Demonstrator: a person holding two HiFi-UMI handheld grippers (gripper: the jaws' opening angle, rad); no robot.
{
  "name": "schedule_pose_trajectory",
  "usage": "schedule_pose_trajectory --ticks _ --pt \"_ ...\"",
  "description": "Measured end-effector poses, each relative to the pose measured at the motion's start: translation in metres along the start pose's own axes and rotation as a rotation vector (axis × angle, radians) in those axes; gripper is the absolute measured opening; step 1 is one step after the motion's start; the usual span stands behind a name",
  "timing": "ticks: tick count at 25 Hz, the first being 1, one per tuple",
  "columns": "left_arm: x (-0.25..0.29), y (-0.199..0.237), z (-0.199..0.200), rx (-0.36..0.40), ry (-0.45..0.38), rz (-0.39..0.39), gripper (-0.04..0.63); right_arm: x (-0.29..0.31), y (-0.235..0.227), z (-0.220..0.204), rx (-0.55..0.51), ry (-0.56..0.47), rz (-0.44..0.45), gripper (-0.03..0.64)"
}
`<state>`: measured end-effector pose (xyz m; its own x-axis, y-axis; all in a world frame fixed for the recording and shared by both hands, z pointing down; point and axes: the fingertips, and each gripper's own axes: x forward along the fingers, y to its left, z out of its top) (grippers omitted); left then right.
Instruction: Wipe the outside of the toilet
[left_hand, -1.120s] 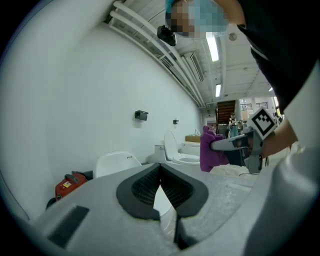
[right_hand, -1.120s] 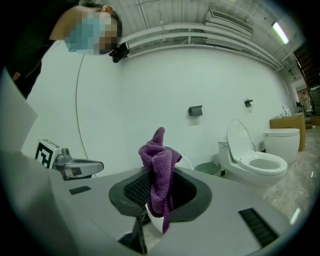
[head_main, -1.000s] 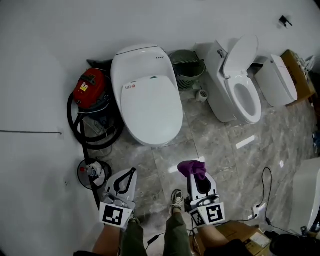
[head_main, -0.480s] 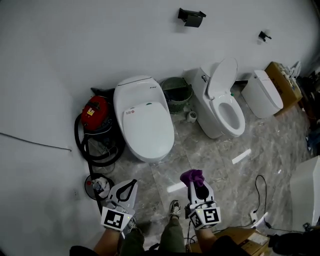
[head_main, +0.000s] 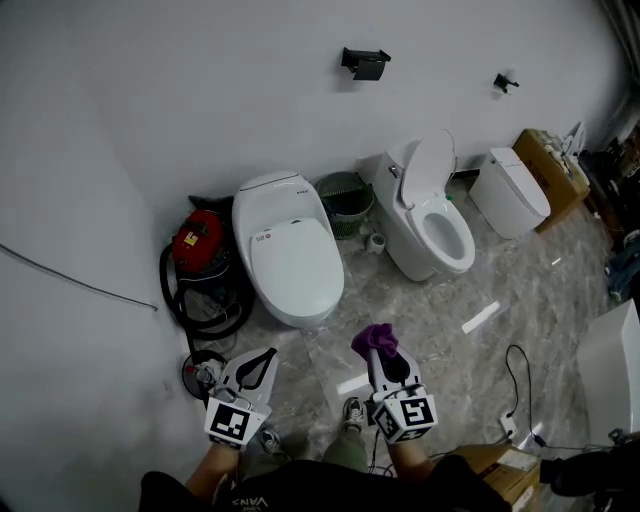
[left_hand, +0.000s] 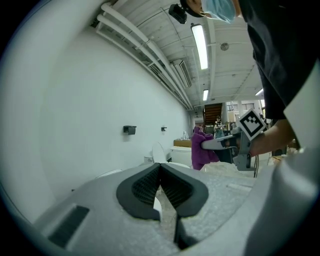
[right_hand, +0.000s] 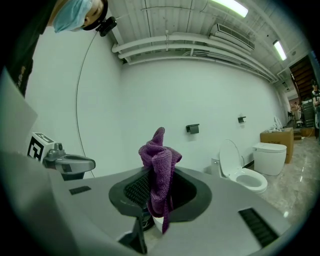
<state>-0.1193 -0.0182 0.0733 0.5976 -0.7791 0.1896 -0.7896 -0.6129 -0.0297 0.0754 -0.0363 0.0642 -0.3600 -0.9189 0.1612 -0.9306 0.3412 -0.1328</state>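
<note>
two tongs short of the closed-lid toilet (head_main: 290, 262), well apart from it. right tongs (head_main: 380, 352) clamp the purple cloth (head_main: 374, 337); left tongs (head_main: 266, 356) closed, empty. close in, press cloth flat, wipe bowl sides top down.

The nearest toilet (head_main: 290, 262) is white and egg-shaped with its lid shut, standing on the grey marbled floor (head_main: 420, 310) with its back to the white wall (head_main: 250, 90). A second toilet (head_main: 432, 215), also white but with its lid raised, stands to its right. The cloth (right_hand: 160, 165) is purple and bunched, pinched upright between the fingers (right_hand: 135, 190) of the right gripper (right_hand: 159, 195) — a tuft above, a tail hanging below — well apart from both toilets.
</note>
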Motion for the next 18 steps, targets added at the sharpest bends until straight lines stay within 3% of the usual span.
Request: schedule_pose_trajectory --ticks 6,18 --pt "-0.021 -0.003 0.017 0.061 -0.005 -0.012 0.003 -0.016 0.013 0.022 -0.013 -0.001 0.017 0.078" --pt "-0.046 -0.010 0.033 0.095 -0.004 0.024 0.003 -0.039 0.013 0.039 -0.041 -0.015 0.020 0.078"
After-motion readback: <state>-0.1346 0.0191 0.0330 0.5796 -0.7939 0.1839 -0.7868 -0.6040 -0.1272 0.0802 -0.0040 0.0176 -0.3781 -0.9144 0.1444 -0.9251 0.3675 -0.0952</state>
